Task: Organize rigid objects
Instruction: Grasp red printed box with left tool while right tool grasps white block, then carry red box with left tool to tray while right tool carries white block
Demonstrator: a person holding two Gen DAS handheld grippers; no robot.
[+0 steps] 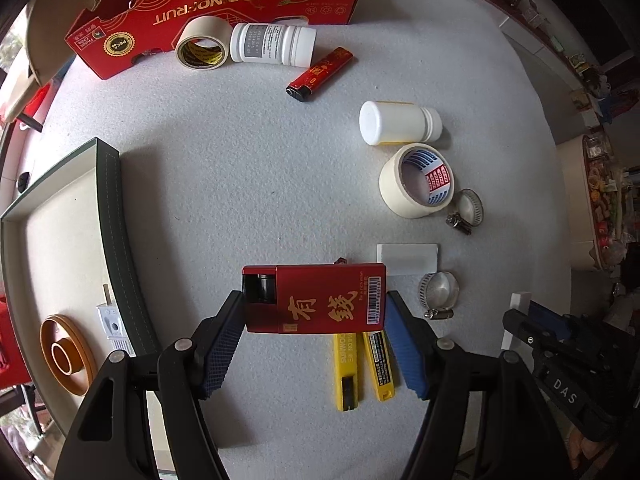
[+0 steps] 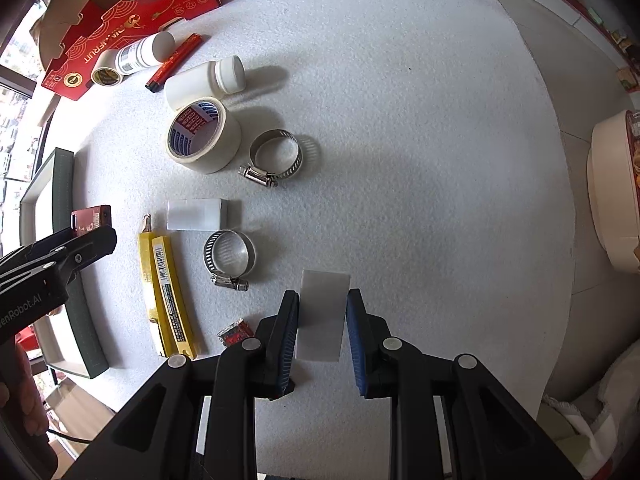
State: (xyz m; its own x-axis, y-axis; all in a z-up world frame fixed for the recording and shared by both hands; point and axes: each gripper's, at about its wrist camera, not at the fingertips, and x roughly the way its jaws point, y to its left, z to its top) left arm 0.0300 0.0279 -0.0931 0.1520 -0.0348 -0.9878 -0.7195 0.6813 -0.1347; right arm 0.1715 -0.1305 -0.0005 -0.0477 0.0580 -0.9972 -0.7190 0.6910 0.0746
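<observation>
My left gripper [image 1: 315, 304] is shut on a red box with gold characters [image 1: 320, 298], held above two yellow utility knives [image 1: 362, 364]. It also shows from the right wrist view [image 2: 90, 220]. My right gripper [image 2: 322, 304] is shut on a white block [image 2: 322, 314] over the grey table. In the left wrist view the right gripper [image 1: 520, 316] shows at the right edge with the white block [image 1: 518, 312]. A green-rimmed tray [image 1: 116, 240] lies at the left, holding an orange ring [image 1: 66, 354] and a white plug [image 1: 112, 324].
On the table lie two tape rolls [image 1: 416, 180] [image 1: 202, 46], two white bottles [image 1: 398, 122] [image 1: 274, 44], a red lighter [image 1: 320, 74], two hose clamps [image 2: 276, 156] [image 2: 230, 258], another white block [image 2: 196, 214], and a small red item [image 2: 236, 332]. A red fruit carton [image 1: 224, 8] stands at the back.
</observation>
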